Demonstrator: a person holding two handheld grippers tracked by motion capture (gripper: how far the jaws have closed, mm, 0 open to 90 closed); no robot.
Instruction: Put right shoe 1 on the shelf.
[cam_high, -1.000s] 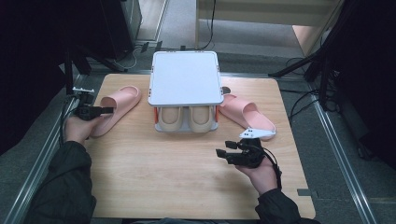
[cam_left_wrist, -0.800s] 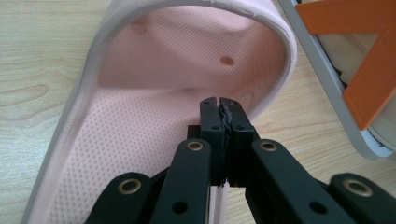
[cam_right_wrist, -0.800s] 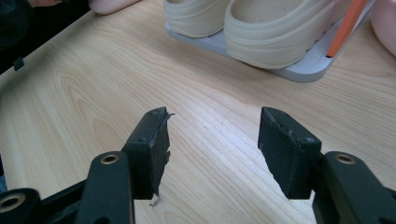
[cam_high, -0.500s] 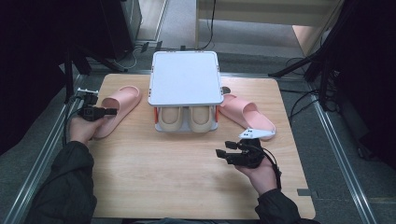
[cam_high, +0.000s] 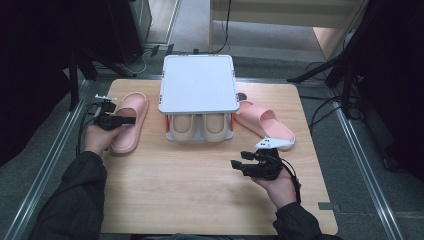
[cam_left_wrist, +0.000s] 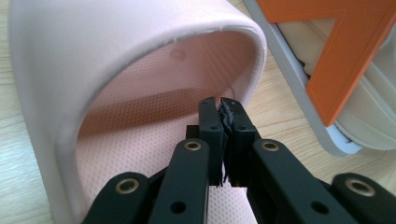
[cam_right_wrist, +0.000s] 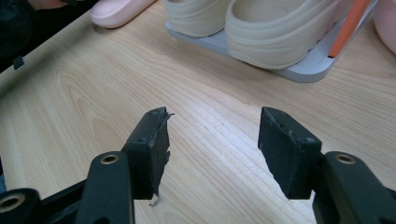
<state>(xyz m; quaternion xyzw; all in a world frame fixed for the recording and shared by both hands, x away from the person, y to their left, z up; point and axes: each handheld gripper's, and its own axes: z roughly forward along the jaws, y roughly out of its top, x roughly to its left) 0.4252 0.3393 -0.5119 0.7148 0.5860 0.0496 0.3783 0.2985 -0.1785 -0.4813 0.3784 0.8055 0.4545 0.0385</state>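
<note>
My left gripper (cam_high: 131, 120) is shut with nothing between its jaws and hovers over the pink slipper (cam_high: 131, 102) at the table's left. In the left gripper view the closed tips (cam_left_wrist: 222, 105) sit just in front of that slipper's (cam_left_wrist: 116, 70) strap opening, pointing into it. My right gripper (cam_high: 239, 160) stands open above bare wood near the front right; in the right gripper view its jaws (cam_right_wrist: 212, 135) are wide apart and hold nothing. A second pink slipper (cam_high: 265, 125) lies right of the rack.
A small rack with a white top (cam_high: 199, 82) stands at the table's middle back, and a pair of beige slippers (cam_high: 197, 127) sits on its lower shelf (cam_right_wrist: 308, 70). Orange brackets (cam_left_wrist: 345, 56) hold its sides. The wooden table (cam_high: 200, 200) is ringed by a metal frame.
My left gripper has slid a little to the right, further over the pink slipper, still shut. The right gripper has stayed where it was.
</note>
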